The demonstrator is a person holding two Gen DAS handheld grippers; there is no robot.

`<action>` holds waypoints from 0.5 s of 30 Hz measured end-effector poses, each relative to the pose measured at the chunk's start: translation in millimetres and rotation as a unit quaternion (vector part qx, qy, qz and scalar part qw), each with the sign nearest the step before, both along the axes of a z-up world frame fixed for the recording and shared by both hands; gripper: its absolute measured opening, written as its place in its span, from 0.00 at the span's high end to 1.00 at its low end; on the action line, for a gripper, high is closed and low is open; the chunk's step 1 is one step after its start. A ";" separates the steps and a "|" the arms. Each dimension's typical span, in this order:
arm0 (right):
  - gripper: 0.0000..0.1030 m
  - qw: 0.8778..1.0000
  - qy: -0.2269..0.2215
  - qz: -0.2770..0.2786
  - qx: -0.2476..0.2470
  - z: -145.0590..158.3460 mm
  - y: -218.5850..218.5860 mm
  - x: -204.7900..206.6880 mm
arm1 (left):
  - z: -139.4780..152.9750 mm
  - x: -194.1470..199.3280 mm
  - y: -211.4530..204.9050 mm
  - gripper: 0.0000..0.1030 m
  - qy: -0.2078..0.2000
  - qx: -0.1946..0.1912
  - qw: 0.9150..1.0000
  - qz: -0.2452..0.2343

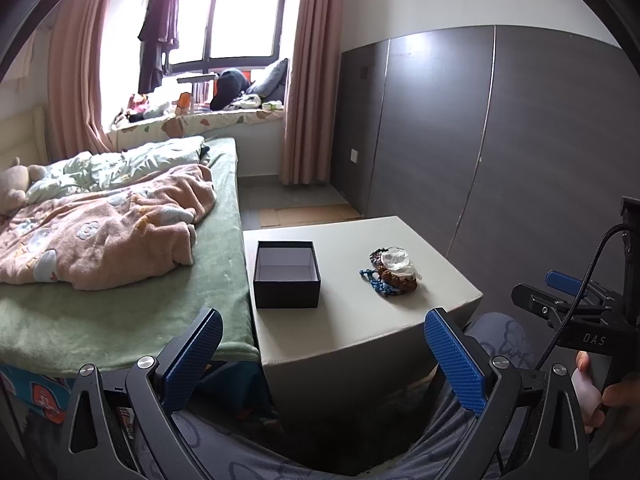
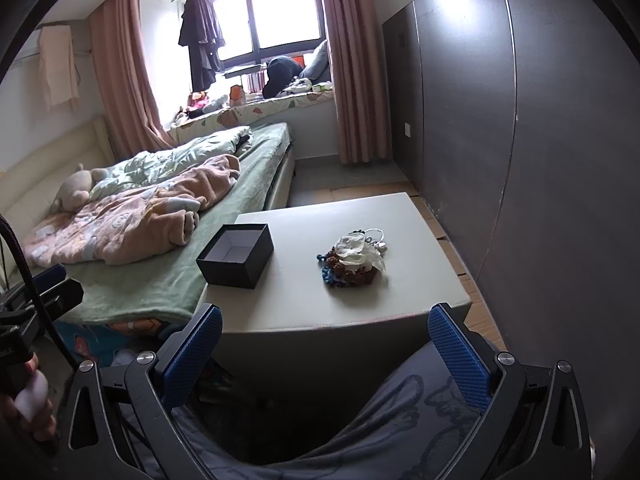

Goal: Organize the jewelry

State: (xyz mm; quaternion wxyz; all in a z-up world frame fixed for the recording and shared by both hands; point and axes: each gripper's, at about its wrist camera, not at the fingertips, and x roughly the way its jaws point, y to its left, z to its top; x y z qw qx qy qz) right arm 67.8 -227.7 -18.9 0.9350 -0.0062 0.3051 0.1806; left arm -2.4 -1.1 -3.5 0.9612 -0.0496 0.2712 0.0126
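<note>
A pile of jewelry lies on the right half of a pale square table: brown and blue bead bracelets with a clear one on top. It also shows in the right wrist view, with a silver ring at its back. An open, empty black box stands at the table's left side, also in the right wrist view. My left gripper is open and empty, held back from the table's near edge. My right gripper is open and empty, also short of the near edge.
A bed with a green sheet and a pink blanket adjoins the table's left side. A grey wardrobe wall runs along the right. The person's knees in patterned trousers are below the grippers. Cardboard lies on the floor beyond the table.
</note>
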 end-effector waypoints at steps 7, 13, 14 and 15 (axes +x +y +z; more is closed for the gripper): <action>0.00 1.000 -0.003 0.001 -0.004 1.4 0.2 -1.7 | -0.3 0.1 -0.9 0.02 0.003 0.001 1.000 0.003; 0.00 1.000 -0.003 0.001 -0.004 1.6 -0.2 -2.5 | -0.5 -1.0 0.8 0.02 -0.001 -0.002 1.000 0.006; 0.00 1.000 -0.003 -0.001 -0.005 2.2 -0.7 -3.0 | -1.1 -0.3 1.0 0.02 0.000 -0.003 1.000 0.006; 0.00 1.000 -0.004 -0.002 -0.004 3.1 -1.7 -3.7 | -1.9 0.3 1.1 0.02 0.002 -0.005 1.000 0.005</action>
